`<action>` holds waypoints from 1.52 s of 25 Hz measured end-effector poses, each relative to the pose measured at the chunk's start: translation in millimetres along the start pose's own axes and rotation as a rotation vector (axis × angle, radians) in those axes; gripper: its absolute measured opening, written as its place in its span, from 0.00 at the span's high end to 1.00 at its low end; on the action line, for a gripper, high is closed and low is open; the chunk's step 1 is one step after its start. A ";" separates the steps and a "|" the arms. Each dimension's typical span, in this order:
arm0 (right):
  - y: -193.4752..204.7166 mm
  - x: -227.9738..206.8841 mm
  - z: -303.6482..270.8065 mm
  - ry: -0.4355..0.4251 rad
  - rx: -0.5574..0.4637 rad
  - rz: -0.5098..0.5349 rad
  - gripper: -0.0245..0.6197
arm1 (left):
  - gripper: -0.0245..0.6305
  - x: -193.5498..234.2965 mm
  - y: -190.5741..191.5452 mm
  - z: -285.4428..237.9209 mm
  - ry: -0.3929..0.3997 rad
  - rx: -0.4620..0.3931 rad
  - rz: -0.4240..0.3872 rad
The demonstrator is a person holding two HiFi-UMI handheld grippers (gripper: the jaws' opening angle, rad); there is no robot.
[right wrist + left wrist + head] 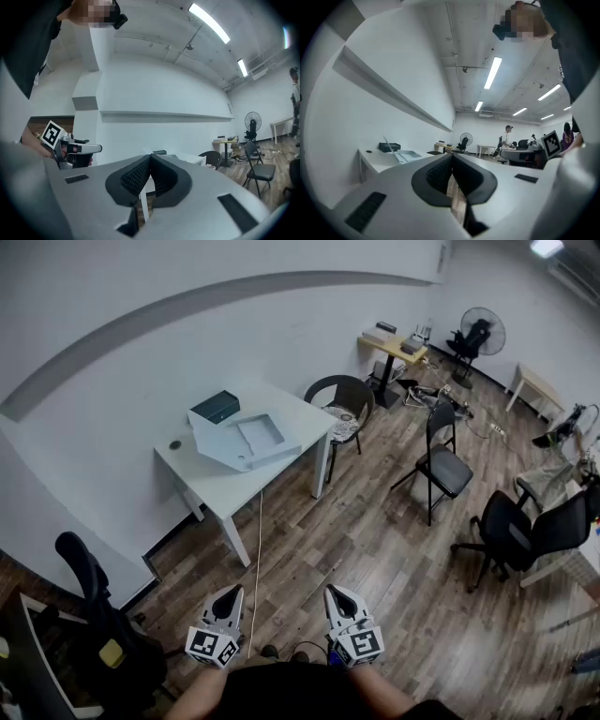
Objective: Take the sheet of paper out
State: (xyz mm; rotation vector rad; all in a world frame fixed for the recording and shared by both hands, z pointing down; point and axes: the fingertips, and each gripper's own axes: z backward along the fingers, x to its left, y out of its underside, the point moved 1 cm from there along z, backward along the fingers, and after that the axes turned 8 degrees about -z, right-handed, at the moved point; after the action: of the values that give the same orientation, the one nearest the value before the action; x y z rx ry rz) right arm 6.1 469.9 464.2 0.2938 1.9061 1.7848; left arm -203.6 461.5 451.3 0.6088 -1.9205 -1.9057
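Note:
A white desk (pixel 281 409) stands against the wall, well ahead of me. On it lies a flat white open case (pixel 246 442) with a pale sheet (pixel 261 434) in its tray; the case (pixel 406 154) shows small in the left gripper view. My left gripper (pixel 232 592) and right gripper (pixel 337 593) are held level, close to my body and far from the desk. Both have their jaws together with nothing between them. From the right gripper view, the left gripper (pixel 96 148) is at the left, beside the right gripper (pixel 151 157).
A dark box (pixel 216 406) sits at the desk's back, and a round chair (pixel 342 399) stands at its right end. Folding chair (pixel 442 461) and office chairs (pixel 525 531) are to the right. A black chair (pixel 94 606) is near my left. Wood floor (pixel 366 549) lies between.

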 end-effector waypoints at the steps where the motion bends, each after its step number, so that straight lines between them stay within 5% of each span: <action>1: -0.7 -1.3 1.7 0.003 0.002 -0.003 0.95 | 0.96 -2.5 0.9 0.0 0.003 0.003 -0.001; 23: 7.5 -36.5 24.8 -0.057 -0.022 -0.086 0.95 | 0.96 -36.7 4.4 -16.5 0.018 0.026 0.031; 38: 4.9 -75.5 -34.8 -0.043 -0.016 -0.070 0.95 | 0.96 18.0 22.0 -71.7 -0.028 0.025 0.086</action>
State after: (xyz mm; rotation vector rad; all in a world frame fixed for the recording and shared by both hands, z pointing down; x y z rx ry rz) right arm 51.9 403.6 485.4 0.2544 1.8490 1.7338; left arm -180.9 391.4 474.0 0.5012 -1.9582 -1.8486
